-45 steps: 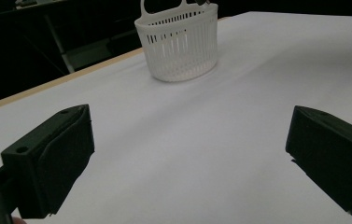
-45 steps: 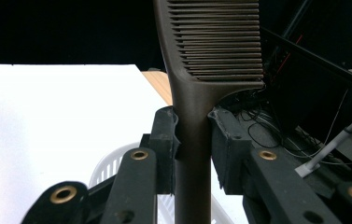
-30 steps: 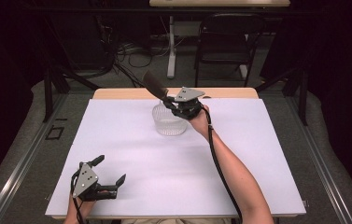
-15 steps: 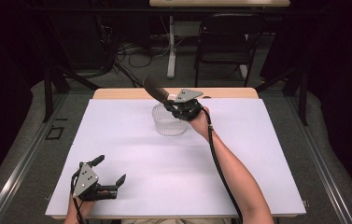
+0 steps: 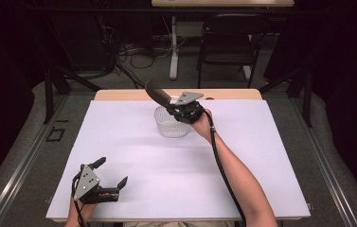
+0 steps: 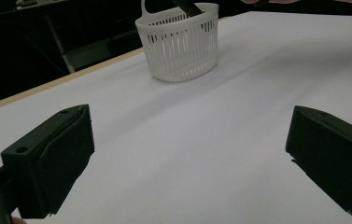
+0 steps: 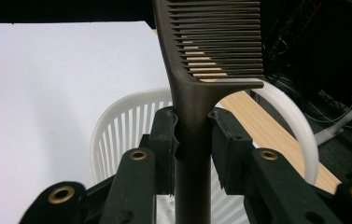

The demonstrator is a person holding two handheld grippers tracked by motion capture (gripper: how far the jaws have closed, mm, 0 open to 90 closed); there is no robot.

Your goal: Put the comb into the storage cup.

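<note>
jaws of the right gripper (image 5: 170, 108) clamp a dark comb (image 7: 211, 60) by its handle over the white basket (image 5: 171, 124) near the counter's far edge; tilted, it could tip the light basket; left gripper (image 5: 112, 177) jaws gape wide

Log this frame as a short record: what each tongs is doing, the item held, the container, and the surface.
right tongs: shut on the comb's handle, over the basket
comb: dark brown, teeth end raised above the basket
basket: white, slotted, upright at the table's far middle
left tongs: open, holding nothing, at the near left edge
table: white top
</note>
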